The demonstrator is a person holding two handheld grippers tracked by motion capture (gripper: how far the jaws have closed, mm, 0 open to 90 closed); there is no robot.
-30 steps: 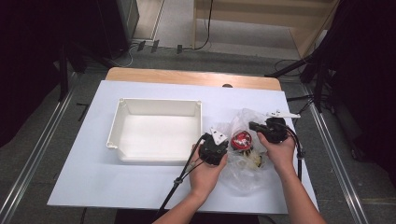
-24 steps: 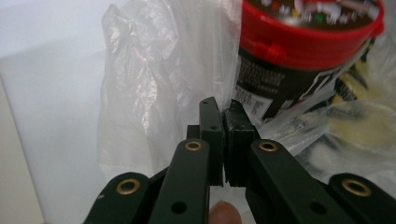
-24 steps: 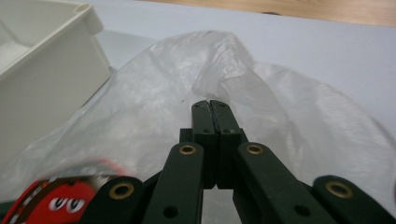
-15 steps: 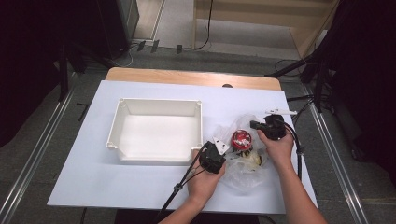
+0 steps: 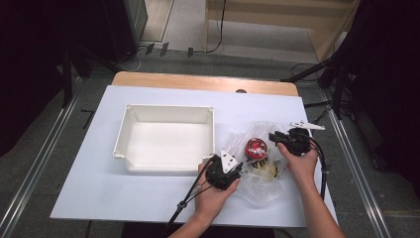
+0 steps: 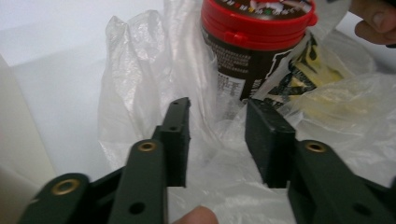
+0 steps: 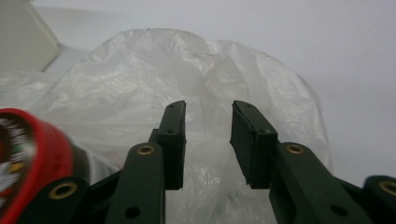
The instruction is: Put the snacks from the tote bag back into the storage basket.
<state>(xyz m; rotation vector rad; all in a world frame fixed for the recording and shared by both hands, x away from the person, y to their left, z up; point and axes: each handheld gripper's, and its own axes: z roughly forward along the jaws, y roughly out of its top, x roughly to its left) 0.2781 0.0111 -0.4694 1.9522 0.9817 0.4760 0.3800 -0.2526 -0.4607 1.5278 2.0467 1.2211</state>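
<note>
Both claws have just been opening and now stand parted, pads off the film: the left claw just short of the thin, crinkly plastic bag, the right claw over its far edge. Inside, beyond the left claw, stands a stiff red-lidded jar (probably light); the slippery bag is best pinched at its rim.
</note>
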